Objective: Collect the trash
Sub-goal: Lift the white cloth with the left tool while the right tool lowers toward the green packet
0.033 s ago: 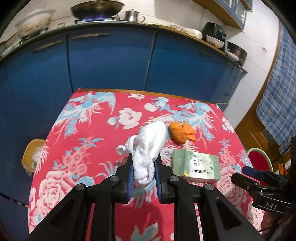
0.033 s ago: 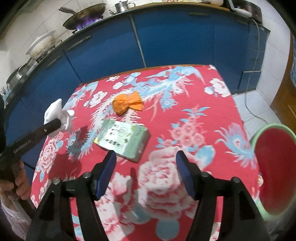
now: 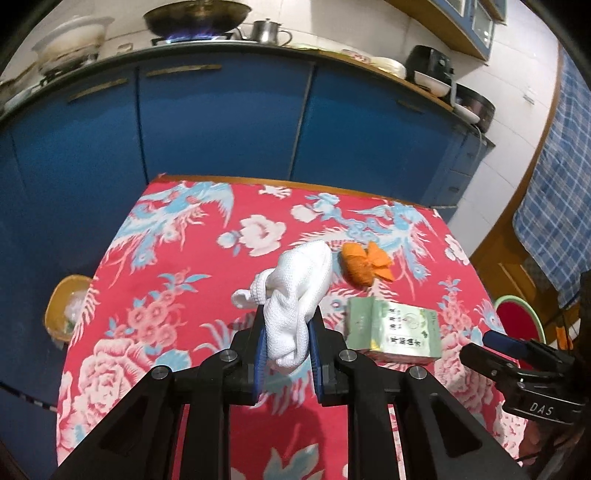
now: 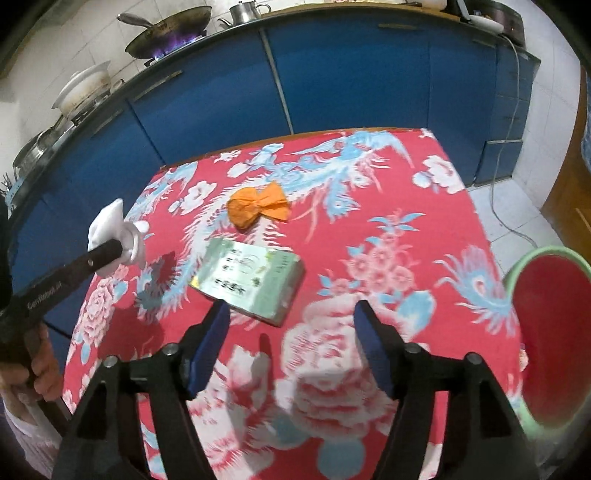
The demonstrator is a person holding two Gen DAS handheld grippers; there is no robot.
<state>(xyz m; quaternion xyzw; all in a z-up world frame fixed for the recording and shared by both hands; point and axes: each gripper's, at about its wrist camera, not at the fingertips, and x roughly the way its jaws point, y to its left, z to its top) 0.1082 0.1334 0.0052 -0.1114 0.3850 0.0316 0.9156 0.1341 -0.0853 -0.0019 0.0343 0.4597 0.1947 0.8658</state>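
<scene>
My left gripper (image 3: 286, 325) is shut on a crumpled white paper towel (image 3: 295, 295) and holds it above the red floral tablecloth (image 3: 166, 295); the towel also shows in the right wrist view (image 4: 114, 236). An orange crumpled wrapper (image 3: 364, 264) (image 4: 258, 206) lies on the table. A pale green packet (image 3: 395, 328) (image 4: 247, 280) lies nearer, right of the towel. My right gripper (image 4: 291, 339) is open and empty, just short of the green packet; it also shows in the left wrist view (image 3: 517, 354).
A red bin with a green rim (image 4: 546, 332) (image 3: 517, 317) stands off the table's right side. A yellow bin (image 3: 66, 310) stands on the floor at the left. Blue cabinets (image 3: 221, 122) run behind the table, with a wok over a lit burner (image 3: 195, 18).
</scene>
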